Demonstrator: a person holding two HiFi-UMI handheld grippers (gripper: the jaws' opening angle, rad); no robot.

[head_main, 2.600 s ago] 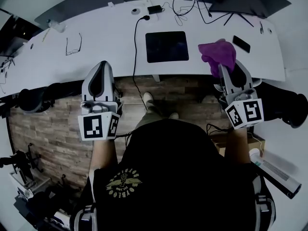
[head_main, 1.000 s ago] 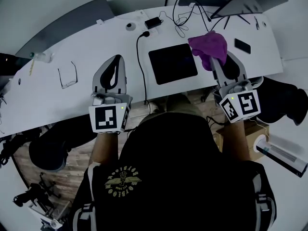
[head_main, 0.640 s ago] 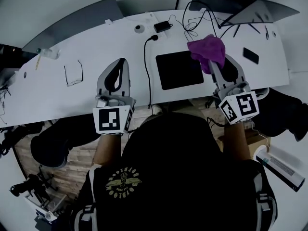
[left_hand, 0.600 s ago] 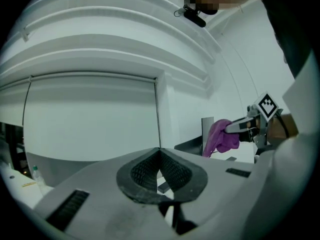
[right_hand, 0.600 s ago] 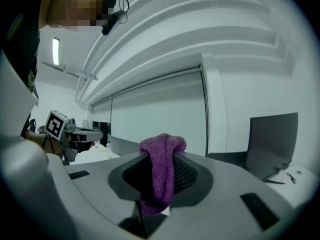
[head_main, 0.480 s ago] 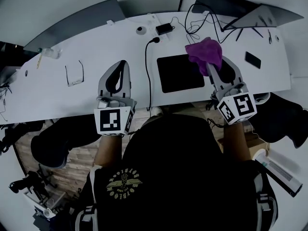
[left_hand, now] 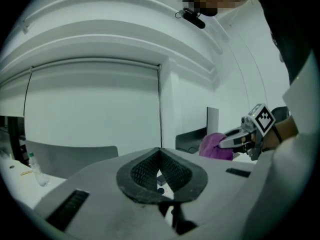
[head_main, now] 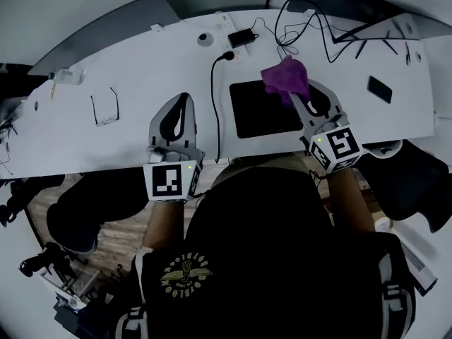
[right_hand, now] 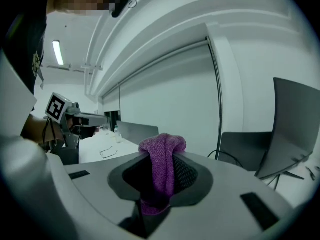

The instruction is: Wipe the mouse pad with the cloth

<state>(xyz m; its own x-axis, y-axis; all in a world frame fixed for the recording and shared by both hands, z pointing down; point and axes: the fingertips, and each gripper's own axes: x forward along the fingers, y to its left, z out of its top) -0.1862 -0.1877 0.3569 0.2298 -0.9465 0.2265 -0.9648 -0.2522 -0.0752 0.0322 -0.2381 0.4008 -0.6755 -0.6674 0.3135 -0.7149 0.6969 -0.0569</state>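
The black mouse pad lies on the white desk in the head view. A purple cloth hangs bunched over the pad's right far corner, pinched in my right gripper, which is shut on it. In the right gripper view the cloth runs up between the jaws and bulges over their tips. My left gripper hovers over the desk left of the pad, shut with nothing in it; in the left gripper view its jaw tips meet.
A black cable runs down the desk between my grippers. Glasses lie at the left, a phone at the right, a power adapter and tangled wires at the back. Monitor bases stand at the far right.
My right gripper has carried the cloth left and forward, from right of the pad onto its right far corner. The left gripper has advanced over the desk edge.
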